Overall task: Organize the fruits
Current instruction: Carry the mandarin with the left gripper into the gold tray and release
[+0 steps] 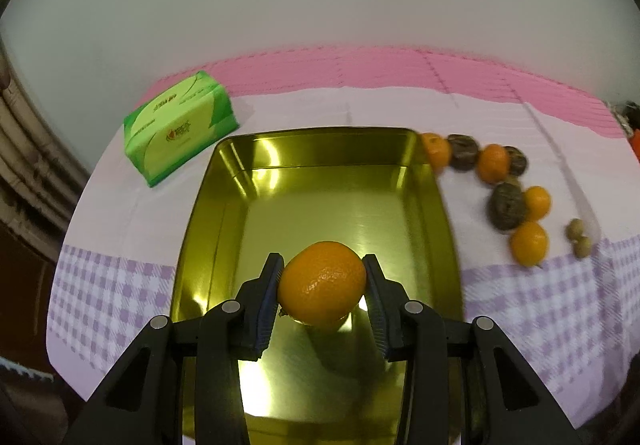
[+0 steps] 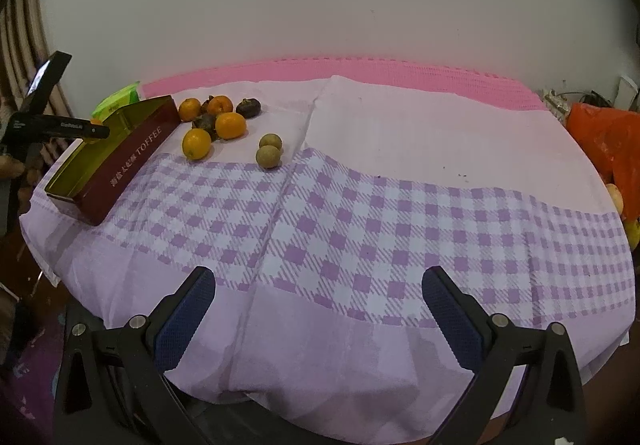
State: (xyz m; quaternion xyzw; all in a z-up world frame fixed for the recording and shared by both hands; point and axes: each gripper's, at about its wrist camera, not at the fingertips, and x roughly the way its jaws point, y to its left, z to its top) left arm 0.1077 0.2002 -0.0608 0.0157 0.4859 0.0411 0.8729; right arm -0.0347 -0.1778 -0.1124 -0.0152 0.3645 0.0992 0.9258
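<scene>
My left gripper (image 1: 323,277) is shut on an orange (image 1: 322,282) and holds it over the near half of a gold tin tray (image 1: 224,213). The tray holds no other fruit. Right of the tray lie several oranges (image 1: 529,243), dark brown fruits (image 1: 506,206) and two small tan longans (image 1: 579,237). In the right wrist view the tray (image 2: 120,165) shows its dark red side marked TOFFEE, with the oranges (image 2: 230,125) and longans (image 2: 267,156) beside it. My right gripper (image 2: 319,297) is open and empty above the table's near edge.
A green tissue pack (image 1: 180,125) lies left of the tray's far end. The round table carries a purple checked cloth (image 2: 360,213) over a pink mat (image 2: 360,73). An orange plastic bag (image 2: 604,141) sits at the far right.
</scene>
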